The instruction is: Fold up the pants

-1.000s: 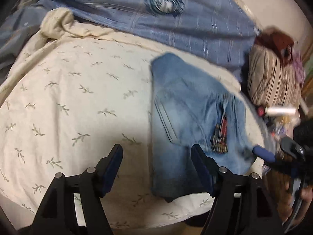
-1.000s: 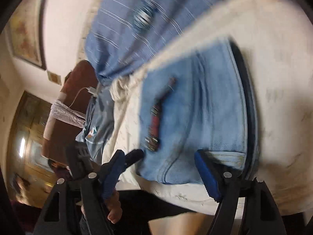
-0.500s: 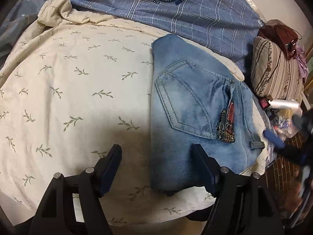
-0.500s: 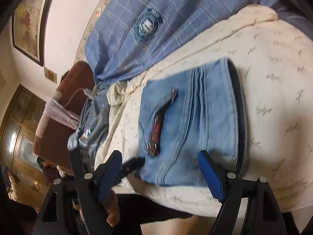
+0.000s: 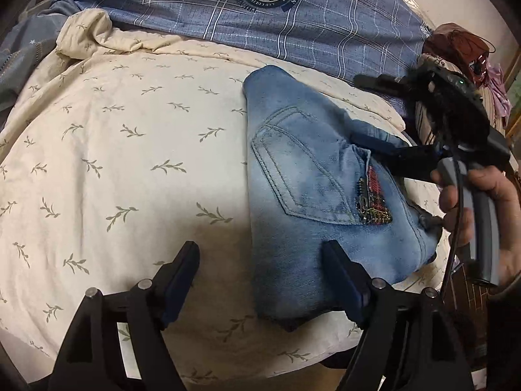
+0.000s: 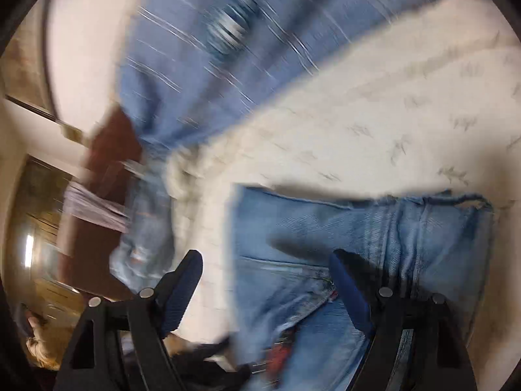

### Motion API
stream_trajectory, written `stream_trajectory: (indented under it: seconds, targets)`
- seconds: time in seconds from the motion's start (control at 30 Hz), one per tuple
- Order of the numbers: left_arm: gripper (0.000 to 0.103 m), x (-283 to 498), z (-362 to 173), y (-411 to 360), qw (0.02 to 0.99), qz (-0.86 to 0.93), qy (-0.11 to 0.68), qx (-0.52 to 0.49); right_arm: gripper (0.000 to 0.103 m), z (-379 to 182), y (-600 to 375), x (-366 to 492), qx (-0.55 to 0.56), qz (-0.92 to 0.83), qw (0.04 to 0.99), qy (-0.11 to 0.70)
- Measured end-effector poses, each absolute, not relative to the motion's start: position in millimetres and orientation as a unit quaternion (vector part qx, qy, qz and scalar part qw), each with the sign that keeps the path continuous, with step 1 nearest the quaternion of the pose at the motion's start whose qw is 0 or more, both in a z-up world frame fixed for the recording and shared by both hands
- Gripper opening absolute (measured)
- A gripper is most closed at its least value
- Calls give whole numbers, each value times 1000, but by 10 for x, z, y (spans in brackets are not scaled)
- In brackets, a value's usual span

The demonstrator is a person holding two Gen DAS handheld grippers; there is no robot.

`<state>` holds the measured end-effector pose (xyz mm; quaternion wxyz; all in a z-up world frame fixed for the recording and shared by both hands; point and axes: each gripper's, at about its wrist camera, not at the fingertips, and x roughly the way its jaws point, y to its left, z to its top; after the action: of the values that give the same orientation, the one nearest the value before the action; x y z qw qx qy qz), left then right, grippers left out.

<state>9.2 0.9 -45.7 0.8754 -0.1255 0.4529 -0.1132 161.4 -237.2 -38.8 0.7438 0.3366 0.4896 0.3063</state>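
**Risk: folded stack being disturbed by the incoming right tongs**

The folded pants (image 5: 312,195) are lying on the leaf-print bedspread (image 5: 130,163), close to the bed's edge. The left tongs (image 5: 260,280) are being held wide open, nothing gripped; the jaws have just been opening, with only the near corner of the denim between them. The right tongs (image 6: 265,290) are being held wide open over the waistband, empty. If only the top layer is pinched, or the stack is dragged, the fold is likely being undone, or the pants slid off the edge.
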Motion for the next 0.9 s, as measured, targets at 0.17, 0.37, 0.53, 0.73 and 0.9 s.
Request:
stream_trajectory:
  seconds: [0.17, 0.37, 0.53, 0.73, 0.9]
  targets:
    - [79, 43, -430, 35, 880, -113, 444, -127, 81, 15, -2373, 1333, 298, 317, 773, 462]
    - [79, 22, -421, 54, 881, -114, 438, -138, 90, -160, -2552, 1054, 268, 274, 784, 490]
    - [79, -91, -248, 148, 892, -132, 408, -145, 90, -125, -2798, 922, 335, 288, 765, 469]
    - [80, -16, -223, 562, 866, -130, 408, -258, 90, 127, -3225, 498, 289, 273, 806, 439]
    - [80, 232, -276, 493, 845, -139, 432, -282, 90, -305, -3580, 534, 324, 230, 786, 474]
